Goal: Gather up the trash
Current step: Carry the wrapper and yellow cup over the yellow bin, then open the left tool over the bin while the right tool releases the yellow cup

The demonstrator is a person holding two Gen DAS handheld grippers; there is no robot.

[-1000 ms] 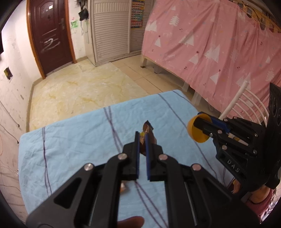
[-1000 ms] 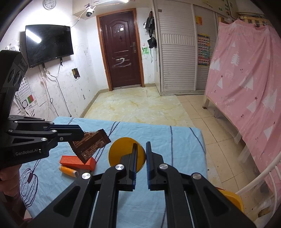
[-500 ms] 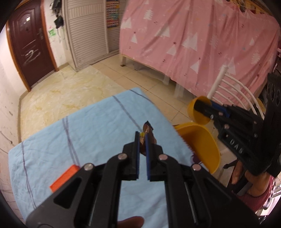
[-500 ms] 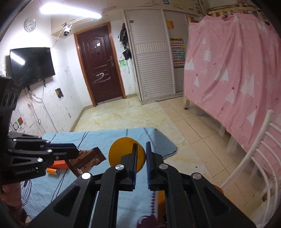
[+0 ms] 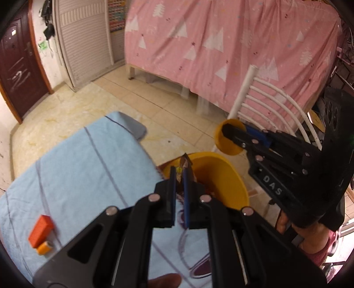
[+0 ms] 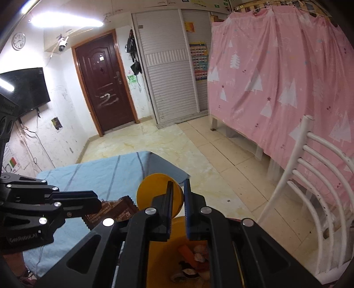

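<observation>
Beside the bench (image 5: 73,168), left tool (image 5: 179,175) grips a wrapper (image 6: 112,210) and right tool (image 6: 177,195) a cup (image 6: 152,190) over the bin (image 5: 230,177), apparently for dropping.

A ceiling tube (image 6: 66,21) glares white, high and left of the right gripper (image 6: 177,195), blowing out the wall beside it. The left wrist view is dimmer and warmer. Both views bend strongly at the rims, with black corners. The curtain (image 5: 232,44) beyond the grippers is smeared by motion blur, while the gripper bodies up close look sharp. Shadows on the floor are soft.
</observation>
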